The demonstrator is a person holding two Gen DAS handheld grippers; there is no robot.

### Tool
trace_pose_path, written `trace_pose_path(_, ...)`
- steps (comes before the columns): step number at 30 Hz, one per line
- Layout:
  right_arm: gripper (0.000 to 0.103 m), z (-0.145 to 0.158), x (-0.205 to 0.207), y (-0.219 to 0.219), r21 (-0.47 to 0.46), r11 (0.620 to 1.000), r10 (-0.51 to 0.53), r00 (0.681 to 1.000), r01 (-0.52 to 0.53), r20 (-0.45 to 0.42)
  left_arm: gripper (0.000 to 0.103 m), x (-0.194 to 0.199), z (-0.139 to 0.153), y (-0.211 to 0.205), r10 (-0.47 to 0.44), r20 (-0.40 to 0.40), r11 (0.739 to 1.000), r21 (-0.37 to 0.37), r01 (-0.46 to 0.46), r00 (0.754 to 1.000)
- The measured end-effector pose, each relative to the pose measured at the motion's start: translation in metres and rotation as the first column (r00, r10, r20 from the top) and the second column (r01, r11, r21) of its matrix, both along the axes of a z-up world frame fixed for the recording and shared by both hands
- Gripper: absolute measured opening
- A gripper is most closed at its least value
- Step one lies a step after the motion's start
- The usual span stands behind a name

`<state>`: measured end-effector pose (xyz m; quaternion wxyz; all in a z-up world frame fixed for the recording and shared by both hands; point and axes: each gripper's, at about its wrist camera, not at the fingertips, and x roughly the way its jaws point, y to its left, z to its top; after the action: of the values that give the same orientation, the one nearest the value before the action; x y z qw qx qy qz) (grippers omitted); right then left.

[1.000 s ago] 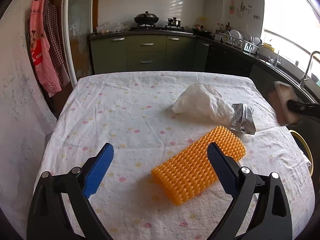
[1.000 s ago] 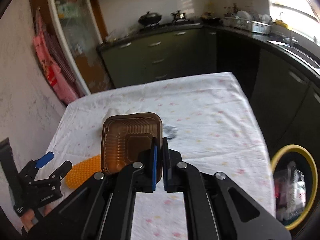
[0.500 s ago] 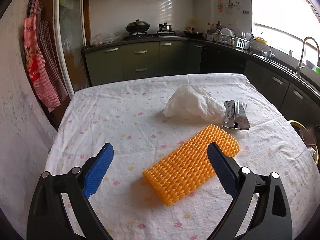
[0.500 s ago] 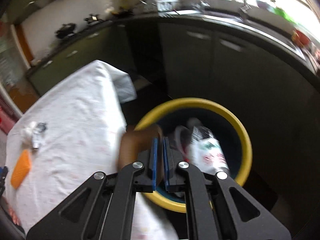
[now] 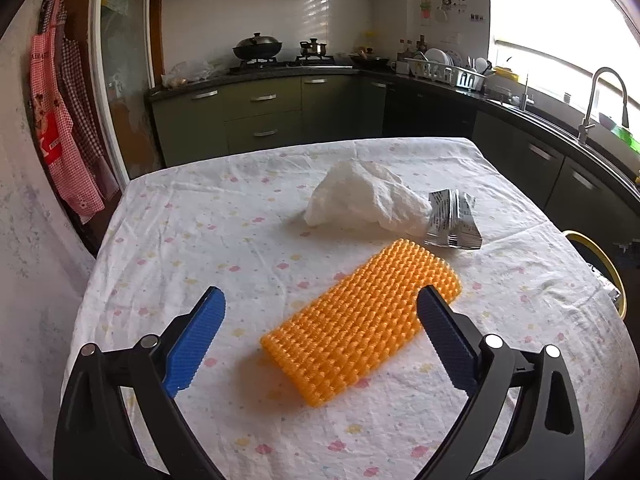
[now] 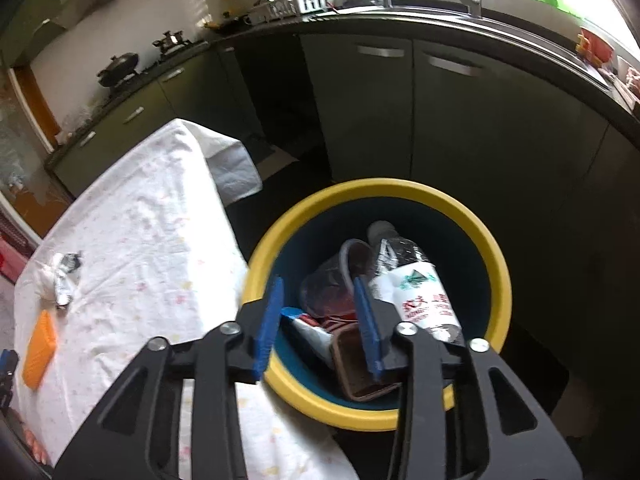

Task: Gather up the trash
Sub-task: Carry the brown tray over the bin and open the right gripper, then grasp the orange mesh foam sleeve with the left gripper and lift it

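Over the yellow-rimmed trash bin beside the table, my right gripper has its jaws opening, with nothing pressed between the pads. The brown plastic tray lies loose inside the bin, just beneath the right finger. My left gripper stands wide open low over the table, with an orange bumpy mat lying between and beyond its fingers, untouched. Behind the mat lie a crumpled white bag and a silver foil wrapper.
The bin holds a plastic bottle, a clear cup and other scraps. Its rim shows past the table's right edge. A flowered cloth covers the table. Dark kitchen cabinets stand close behind the bin.
My right gripper swung from over the table to above the bin, then opened and let the brown tray fall in. The left gripper stayed open over the orange mat.
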<state>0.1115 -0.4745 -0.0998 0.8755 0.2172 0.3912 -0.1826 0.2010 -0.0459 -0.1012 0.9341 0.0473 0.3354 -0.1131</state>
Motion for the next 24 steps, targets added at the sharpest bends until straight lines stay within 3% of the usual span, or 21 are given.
trace_pose_path(4,0.046,0.009,-0.001,0.009,0.009,0.999,0.035,0.999,-0.035,0.030,0.098,0.000,-0.003,-0.006,-0.056,-0.028,0.998,-0.017,0.055,0.998)
trace_pose_path(11,0.052,0.012,-0.011,0.009,0.035,0.998,0.059,0.997,-0.060,0.049,0.098,-0.006,-0.005,-0.035,-0.173,-0.032,0.980,0.090,0.175,0.984)
trace_pose_path(19,0.054,0.007,-0.020,0.004,0.066,0.996,0.059,0.996,-0.063,0.059,0.098,0.012,-0.011,-0.064,-0.314,-0.087,0.910,0.256,0.326,0.946)
trace_pose_path(24,0.055,0.004,-0.022,0.003,0.078,0.995,0.058,0.997,-0.063,0.059,0.098,0.040,-0.017,-0.054,-0.358,-0.183,0.898,0.202,0.391,0.916)
